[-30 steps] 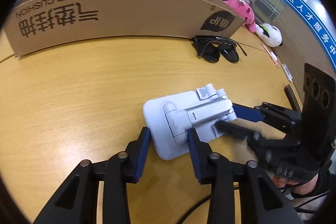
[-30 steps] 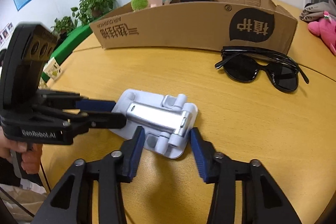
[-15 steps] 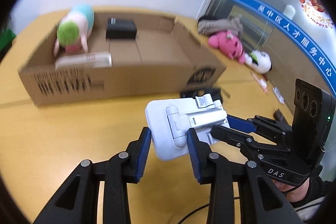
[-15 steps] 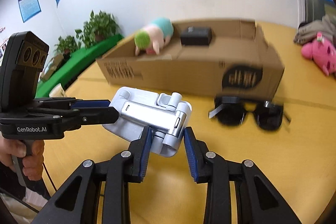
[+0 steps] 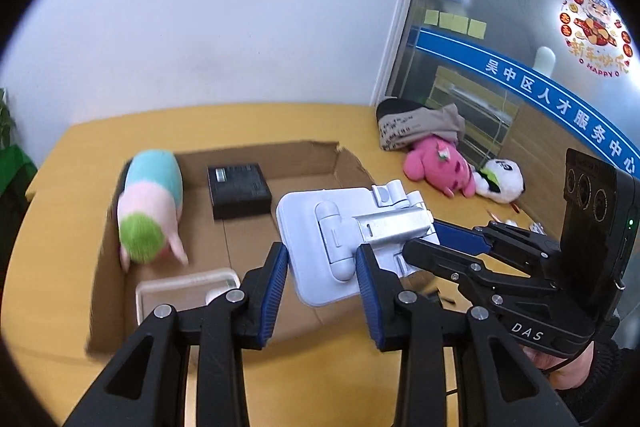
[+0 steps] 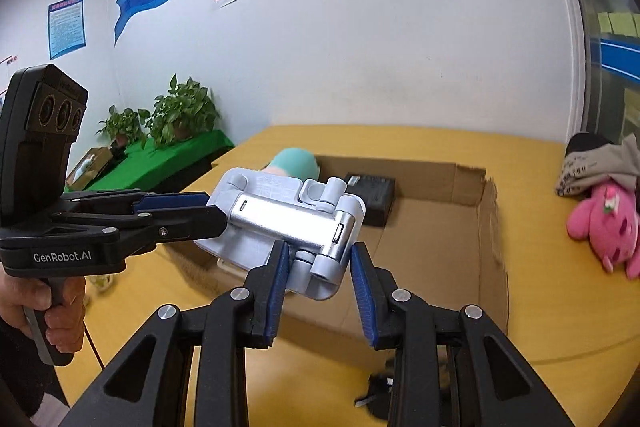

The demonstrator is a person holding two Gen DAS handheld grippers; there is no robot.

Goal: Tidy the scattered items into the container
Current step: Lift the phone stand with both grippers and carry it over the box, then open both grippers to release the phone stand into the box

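Both grippers hold a folded white and silver phone stand [image 5: 344, 227] in the air above the open cardboard box [image 5: 312, 151]. My left gripper [image 5: 322, 259] is shut on its near end. My right gripper [image 6: 316, 261] is shut on its other end, the stand [image 6: 288, 215] filling the middle of that view. The box [image 6: 488, 227] lies below and beyond it. Inside are a pastel plush toy [image 5: 150, 203], a black case [image 5: 238, 189] and a white tray [image 5: 184, 291].
A pink plush [image 5: 436, 165], a panda plush [image 5: 500, 179] and a bundle of cloth [image 5: 416, 123] lie on the yellow table [image 5: 52, 267] right of the box. Black sunglasses [image 6: 376, 391] lie on the table below the right gripper. Potted plants [image 6: 176, 115] stand at the far left.
Both grippers closed on the stand and lifted it off the table. They have carried it up and forward to above the open box.
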